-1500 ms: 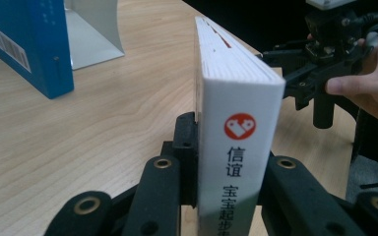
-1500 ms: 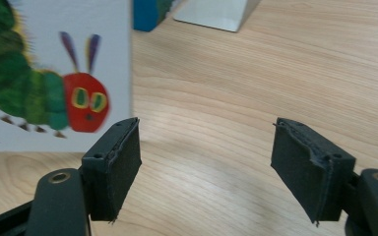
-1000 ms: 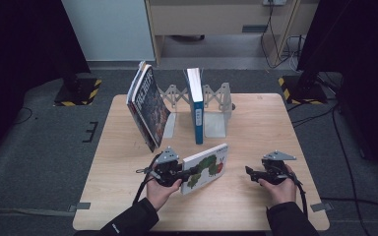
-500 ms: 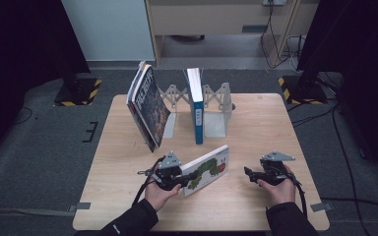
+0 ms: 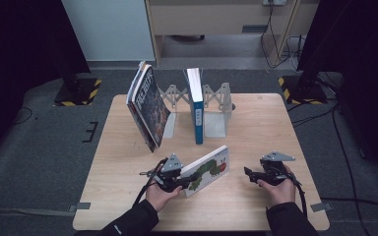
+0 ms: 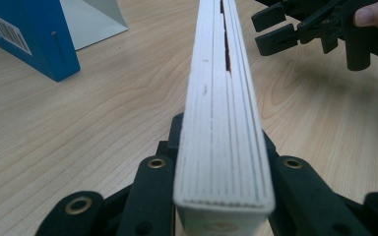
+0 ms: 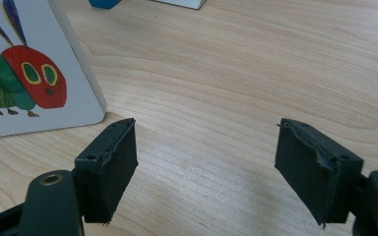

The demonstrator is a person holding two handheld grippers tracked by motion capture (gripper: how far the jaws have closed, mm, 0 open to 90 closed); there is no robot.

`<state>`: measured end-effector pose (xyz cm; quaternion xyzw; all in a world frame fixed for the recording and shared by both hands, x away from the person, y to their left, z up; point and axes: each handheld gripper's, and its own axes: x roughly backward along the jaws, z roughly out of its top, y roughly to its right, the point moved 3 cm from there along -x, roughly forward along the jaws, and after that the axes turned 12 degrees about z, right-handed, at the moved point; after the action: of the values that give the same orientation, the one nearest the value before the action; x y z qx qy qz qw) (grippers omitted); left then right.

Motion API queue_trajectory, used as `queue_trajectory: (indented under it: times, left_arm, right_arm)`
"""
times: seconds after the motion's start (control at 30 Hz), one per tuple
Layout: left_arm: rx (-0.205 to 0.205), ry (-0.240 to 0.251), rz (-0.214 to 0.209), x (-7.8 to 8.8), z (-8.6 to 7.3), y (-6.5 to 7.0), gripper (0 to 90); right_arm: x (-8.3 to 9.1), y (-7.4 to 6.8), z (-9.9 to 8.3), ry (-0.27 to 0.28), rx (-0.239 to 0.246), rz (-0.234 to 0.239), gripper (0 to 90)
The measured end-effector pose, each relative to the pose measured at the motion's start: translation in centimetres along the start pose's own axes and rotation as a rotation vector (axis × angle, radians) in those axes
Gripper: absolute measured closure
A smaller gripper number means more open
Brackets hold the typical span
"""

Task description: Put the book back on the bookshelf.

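The left tongs [image 5: 186, 181] clasp the near end of a thick white board book with a green caterpillar on its cover [image 5: 207, 169], its stacked page edges [image 6: 225, 123] wedged upright between the two black jaws; these jaws have just been easing apart, yet the book sits snug between them, so I judge the hold to be loosening rather than gone. The book stands tilted on its long edge on the pale wooden tabletop [image 5: 256, 128], in front of the person and between the two hands. The right tongs [image 5: 249, 174] rest just beside the book's far corner with jaws spread wide and nothing in them, bare wood showing between the pads [image 7: 112, 167]. Farther back stand a grey metal bookend rack [image 5: 215, 112] with a blue-spined upright book [image 5: 195, 105] in it and a dark-covered book leaning at its left [image 5: 147, 105]. The risk from here is that, if the left jaws widen more before the right tongs catch the free end, the book tips flat onto the tabletop; a slack hold could also let the heavy pages fan open and slip.
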<state>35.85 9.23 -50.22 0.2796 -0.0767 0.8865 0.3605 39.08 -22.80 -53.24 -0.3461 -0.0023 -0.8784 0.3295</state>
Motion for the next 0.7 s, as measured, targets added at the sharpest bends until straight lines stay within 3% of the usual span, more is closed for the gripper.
queue_trajectory:
  times: [0.1, 0.4, 0.6, 0.7]
  left_arm:
    - [0.006, -0.001, 0.019, -0.2, -0.1, 0.0, 67.2]
    - [0.032, -0.003, -0.003, -0.4, 0.1, 0.6, 72.8]
    - [-0.013, -0.003, 0.019, -0.2, 0.7, 1.4, 74.7]
    - [-0.011, 0.003, 0.033, 0.1, 1.1, 1.4, 74.8]
  right_arm:
    - [0.0, 0.0, 0.0, 0.000, 0.003, -0.001, 24.0]
    - [-0.1, 0.0, 0.0, -0.006, 0.004, 0.001, 24.0]
    - [-0.1, 0.0, 0.0, -0.008, 0.004, 0.000, 24.0]
    - [-0.1, 0.1, 0.0, -0.010, 0.004, -0.001, 24.0]
